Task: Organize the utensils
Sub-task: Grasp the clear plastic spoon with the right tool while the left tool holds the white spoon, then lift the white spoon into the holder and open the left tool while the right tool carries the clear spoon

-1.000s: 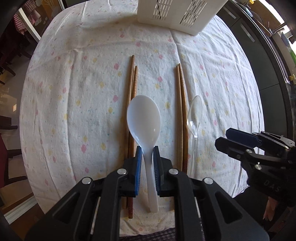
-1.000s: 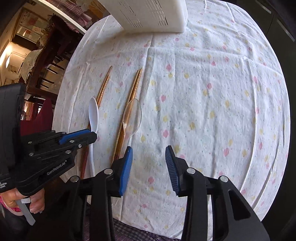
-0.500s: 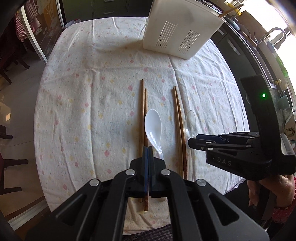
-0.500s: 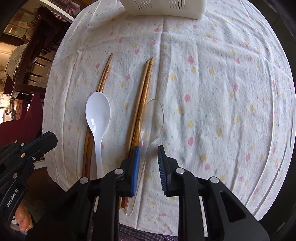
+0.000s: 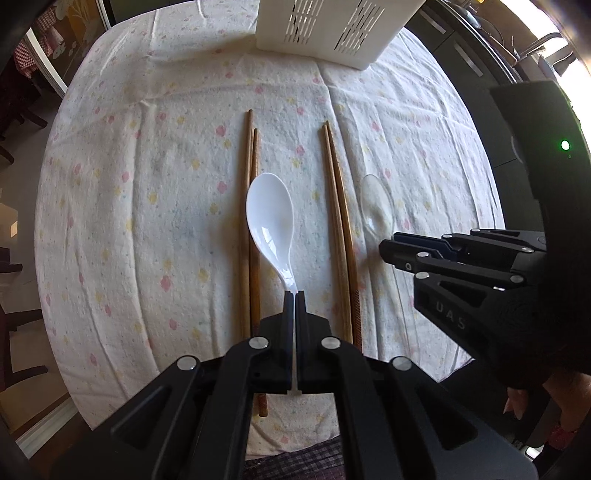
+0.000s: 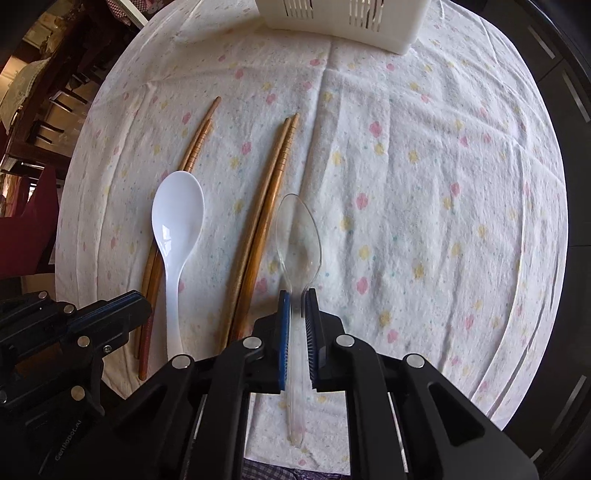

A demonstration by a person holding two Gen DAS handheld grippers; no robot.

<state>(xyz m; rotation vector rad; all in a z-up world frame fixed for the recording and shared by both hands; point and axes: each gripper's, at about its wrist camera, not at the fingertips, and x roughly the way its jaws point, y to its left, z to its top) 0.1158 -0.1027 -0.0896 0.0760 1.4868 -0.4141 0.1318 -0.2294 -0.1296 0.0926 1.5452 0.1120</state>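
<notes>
Left gripper [image 5: 294, 293]: jaws closed on the handle of the white spoon [image 5: 270, 218]. The handle runs back between the pads; the bowl points to 12 o'clock, hollow side up.

Right gripper [image 6: 296, 293]: jaws closing on the handle of the clear spoon [image 6: 298, 230]. The handle lies between the pads, with a thin gap visible at the right pad. The handle tip extends past the jaws toward 6 o'clock and ends near the cloth edge.

Container: one white slotted basket [image 5: 328, 27] stands at 12 o'clock, at the far side of the table. Only its outer wall shows; its contents cannot be seen from either view.

Utensils on the cloth [image 6: 424, 184]:
- Left chopsticks [image 5: 249, 221]: a pair lying side by side, at 9 o'clock of the white spoon, touching or just under its edge.
- Right chopsticks [image 5: 338, 221]: a pair between the two spoons, tips pointing to 12 o'clock and converging.
- All four items lie roughly parallel, pointing toward the basket.

Edges and open room:
- The cloth hangs over the near table edge at 6 o'clock, directly below both grippers.
- From 1 to 5 o'clock of the clear spoon the cloth is bare to the table edge.
- From 7 to 11 o'clock of the left chopsticks the cloth is likewise bare.
- Between the chopstick tips and the basket a bare strip of cloth remains.
- The two grippers sit near each other, apart, with the right chopsticks between them.
- Dark cabinets [image 5: 461, 55] border the table at 2 o'clock in the left view.
</notes>
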